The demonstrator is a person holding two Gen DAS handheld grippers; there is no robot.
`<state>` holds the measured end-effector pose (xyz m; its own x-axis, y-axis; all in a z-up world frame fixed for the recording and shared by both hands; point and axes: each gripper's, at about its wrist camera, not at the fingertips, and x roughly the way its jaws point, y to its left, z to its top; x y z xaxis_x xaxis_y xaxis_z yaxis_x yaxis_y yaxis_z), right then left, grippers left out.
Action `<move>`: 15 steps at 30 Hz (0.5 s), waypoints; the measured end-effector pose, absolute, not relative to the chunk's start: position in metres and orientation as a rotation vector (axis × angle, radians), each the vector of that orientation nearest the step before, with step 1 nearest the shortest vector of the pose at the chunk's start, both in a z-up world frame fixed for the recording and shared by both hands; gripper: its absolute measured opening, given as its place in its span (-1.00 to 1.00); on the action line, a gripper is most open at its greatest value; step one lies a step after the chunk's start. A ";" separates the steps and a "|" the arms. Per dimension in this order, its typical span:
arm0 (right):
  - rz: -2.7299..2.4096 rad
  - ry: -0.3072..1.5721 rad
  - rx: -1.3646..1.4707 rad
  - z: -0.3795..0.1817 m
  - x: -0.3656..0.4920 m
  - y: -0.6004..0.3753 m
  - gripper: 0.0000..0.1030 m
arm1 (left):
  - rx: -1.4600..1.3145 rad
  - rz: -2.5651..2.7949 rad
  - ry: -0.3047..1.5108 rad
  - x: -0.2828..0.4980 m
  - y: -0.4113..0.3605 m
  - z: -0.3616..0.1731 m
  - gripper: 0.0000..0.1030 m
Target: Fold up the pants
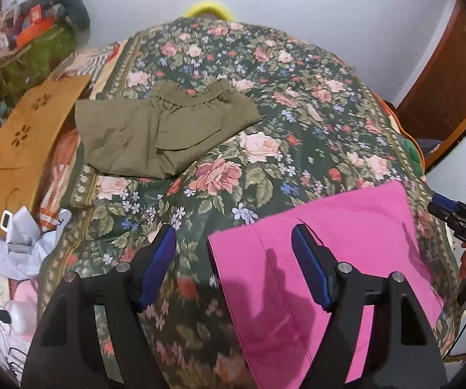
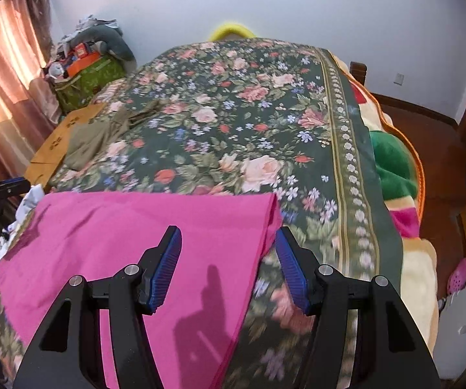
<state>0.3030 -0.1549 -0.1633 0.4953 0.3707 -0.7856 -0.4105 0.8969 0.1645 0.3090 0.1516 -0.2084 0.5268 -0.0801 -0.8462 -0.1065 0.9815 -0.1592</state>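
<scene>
Hovering over bed: left gripper [image 1: 233,253], jaws wide apart, holding nothing. Left wrist view: pink pants [image 1: 323,278] lie flat on floral bedspread [image 1: 297,123] at near edge, one blue pad above cloth, other above bedspread. Olive shorts [image 1: 165,129] lie crumpled farther up (beside tan paper bag [image 1: 32,136]). Right wrist view: right gripper [image 2: 229,261] likewise wide open, empty, straddling pants' right edge [image 2: 129,227]. Green blanket [image 2: 391,162] hangs off bed's right side.
</scene>
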 end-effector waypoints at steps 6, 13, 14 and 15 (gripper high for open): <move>0.468 0.995 -0.018 -0.185 0.338 -0.153 0.09 | -0.235 0.015 1.082 0.333 0.155 -0.235 0.43; 0.511 1.064 0.011 -0.211 0.363 -0.147 0.09 | -0.233 -0.010 1.137 0.341 0.149 -0.260 0.43; 0.516 1.070 0.011 -0.213 0.364 -0.147 0.06 | -0.232 -0.011 1.141 0.341 0.149 -0.262 0.43; 0.520 1.074 0.010 -0.216 0.366 -0.146 -0.04 | -0.230 -0.012 1.142 0.340 0.148 -0.263 0.43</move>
<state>0.3656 -0.1456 -0.2162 0.3687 0.4094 -0.8345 -0.4003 0.8802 0.2550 0.3405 0.1480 -0.2633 0.4181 -0.1266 -0.8995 -0.1082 0.9763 -0.1876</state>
